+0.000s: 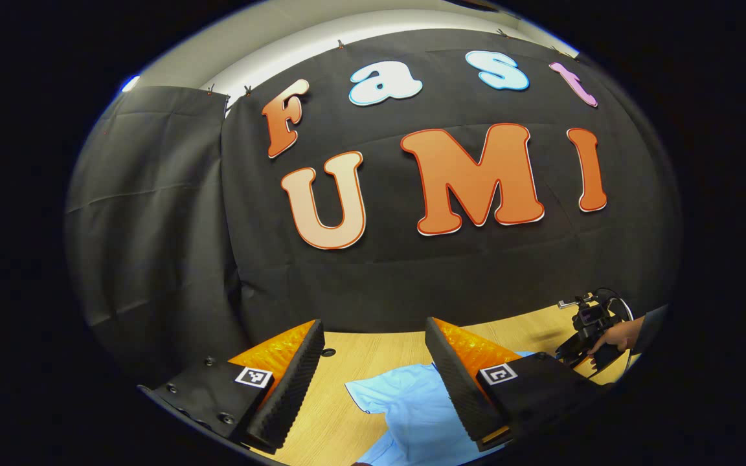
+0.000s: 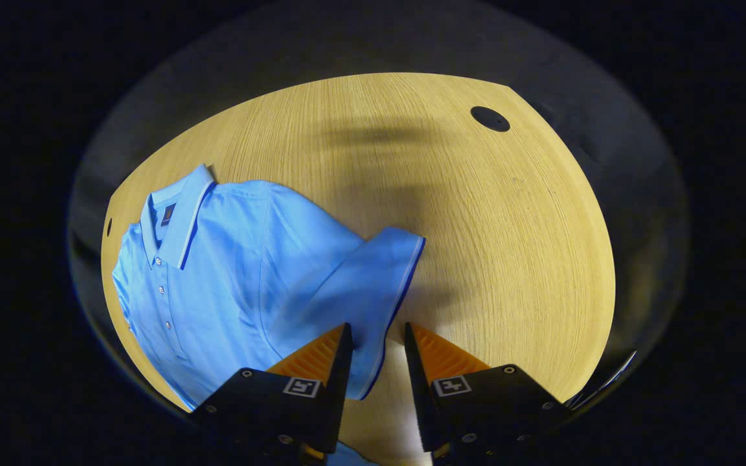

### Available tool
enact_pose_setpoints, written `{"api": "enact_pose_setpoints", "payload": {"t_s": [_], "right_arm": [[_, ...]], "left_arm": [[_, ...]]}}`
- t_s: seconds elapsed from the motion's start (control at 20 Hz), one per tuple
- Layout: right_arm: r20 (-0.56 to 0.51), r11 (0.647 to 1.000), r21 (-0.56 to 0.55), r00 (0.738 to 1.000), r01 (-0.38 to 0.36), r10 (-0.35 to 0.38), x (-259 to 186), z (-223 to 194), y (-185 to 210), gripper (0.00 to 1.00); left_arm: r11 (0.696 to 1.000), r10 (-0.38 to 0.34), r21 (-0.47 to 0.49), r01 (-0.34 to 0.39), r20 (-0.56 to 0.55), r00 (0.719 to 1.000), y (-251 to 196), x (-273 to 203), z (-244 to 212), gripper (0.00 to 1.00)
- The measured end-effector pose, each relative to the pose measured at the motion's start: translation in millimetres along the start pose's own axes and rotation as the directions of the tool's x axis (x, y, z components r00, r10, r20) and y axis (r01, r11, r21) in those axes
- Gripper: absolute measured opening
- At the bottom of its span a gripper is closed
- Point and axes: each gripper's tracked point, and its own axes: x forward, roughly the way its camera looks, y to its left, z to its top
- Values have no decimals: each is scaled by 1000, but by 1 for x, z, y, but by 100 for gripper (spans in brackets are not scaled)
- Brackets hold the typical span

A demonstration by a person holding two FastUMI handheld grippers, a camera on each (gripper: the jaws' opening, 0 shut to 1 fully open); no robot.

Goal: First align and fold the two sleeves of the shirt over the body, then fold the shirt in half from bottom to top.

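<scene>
No words or numbers to read on the shirt or the tools

The left gripper [image 1: 373, 323] carries two square black-and-white coded markers [image 1: 254, 377] on its finger mounts, at about seven and five o'clock in the left gripper view. They are block patterns, not letters or digits. The right gripper [image 2: 377, 327] bears a like pair [image 2: 301, 387], low in the right gripper view at about six o'clock on either side of the finger gap. Inside the collar of the polo shirt [image 2: 230, 272], at about ten o'clock in that view, sits a small dark neck label [image 2: 168, 214]; whatever is printed on it is too small to make out.
</scene>
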Motion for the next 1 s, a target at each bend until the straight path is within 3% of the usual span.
{"api": "enact_pose_setpoints", "payload": {"t_s": [0.2,0.3,0.45,1.0], "right_arm": [[2,999,48,1000,-9,9,1,2,-4,14],[10,997,66,999,-36,35,0,4,-4,5],[-8,988,102,993,-118,120,-8,3,8,4],[114,945,33,940,-327,321,-60,34,75,4]], "left_arm": [[1000,7,-5,-7,5,1000,1,-5,-1,100],[1000,16,-9,-16,9,1000,7,-9,0,98],[999,35,-17,-35,3,999,13,-15,-2,100],[995,104,1,-104,2,995,38,-40,-10,100]]}}
